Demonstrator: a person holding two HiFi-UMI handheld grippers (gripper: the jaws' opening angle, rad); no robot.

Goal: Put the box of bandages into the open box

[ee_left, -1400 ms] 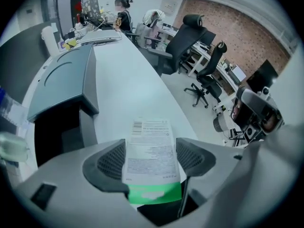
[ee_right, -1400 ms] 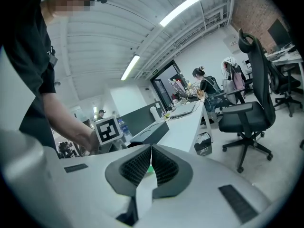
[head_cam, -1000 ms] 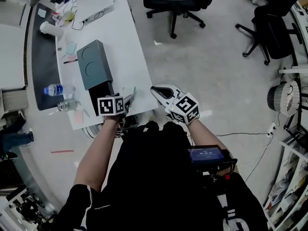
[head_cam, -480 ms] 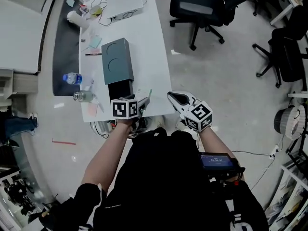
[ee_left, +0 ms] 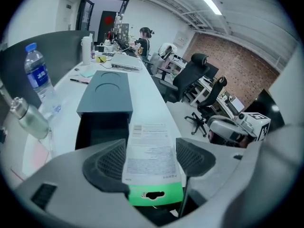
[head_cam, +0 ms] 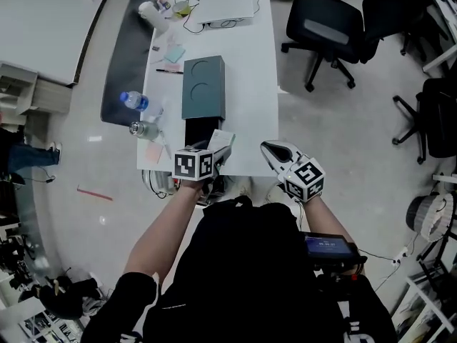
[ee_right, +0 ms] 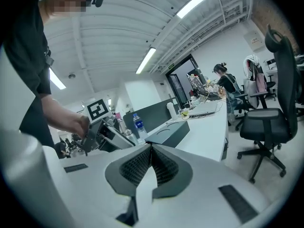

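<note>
The box of bandages [ee_left: 148,151], white with a green near end, is clamped between the pads of my left gripper [ee_left: 149,159]. In the head view the left gripper [head_cam: 216,154] holds the bandage box [head_cam: 221,141] at the desk's near end, by the right side of the open box [head_cam: 196,130]. The open box [ee_left: 101,127] is black inside, and its grey-teal lid part [ee_left: 107,90] lies just beyond it. My right gripper [head_cam: 273,151] hangs off the desk's right edge over the floor. Its jaws [ee_right: 151,161] are shut and hold nothing.
A water bottle [ee_left: 38,75] and a smaller clear bottle [ee_left: 27,118] stand left of the open box. A laptop [head_cam: 226,2], cables and small items lie at the desk's far end. Office chairs [head_cam: 325,23] stand on the floor to the right.
The head view has swung, so the desk sits more upright and central. The left gripper still holds the bandage box and has edged slightly nearer the open box. The right gripper stays shut.
</note>
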